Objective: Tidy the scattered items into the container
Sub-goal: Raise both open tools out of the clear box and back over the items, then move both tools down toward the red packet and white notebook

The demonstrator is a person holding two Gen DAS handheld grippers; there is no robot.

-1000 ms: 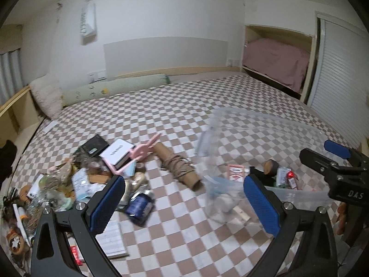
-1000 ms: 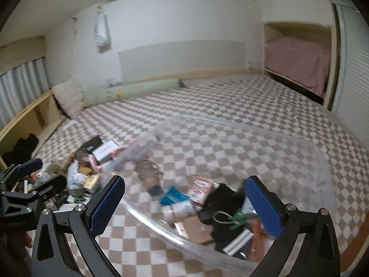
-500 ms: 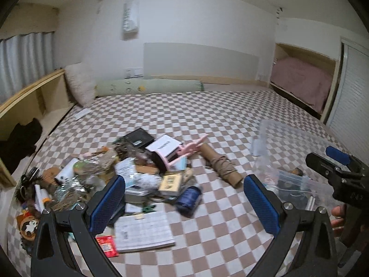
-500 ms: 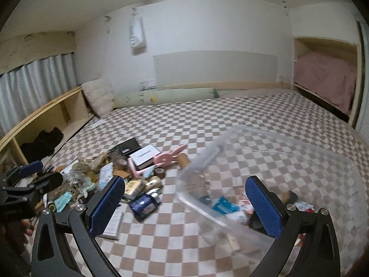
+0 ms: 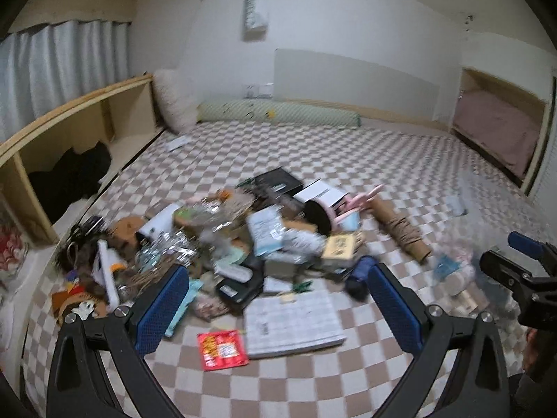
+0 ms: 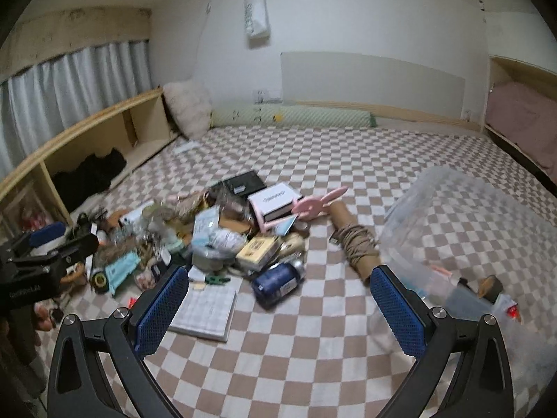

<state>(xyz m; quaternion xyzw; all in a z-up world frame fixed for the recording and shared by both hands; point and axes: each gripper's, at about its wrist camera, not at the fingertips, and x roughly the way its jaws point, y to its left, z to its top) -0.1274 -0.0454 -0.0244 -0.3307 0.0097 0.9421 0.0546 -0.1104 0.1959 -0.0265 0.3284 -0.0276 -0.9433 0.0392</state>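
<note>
A pile of scattered items lies on the checkered mat; it also shows in the right wrist view. It includes a gridded notebook, a red packet, a blue jar, a twine-wrapped cardboard tube and a pink rabbit-ear piece. A clear plastic container with several items inside stands at the right. My left gripper is open and empty above the notebook. My right gripper is open and empty, between pile and container.
A low wooden shelf holding dark clothing runs along the left. A white pillow and a green bolster lie at the far wall. A bed alcove is at the right.
Both grippers have swung left, away from the container and toward the pile. The container has slid to the right edge of both views. Both stay open and empty.
</note>
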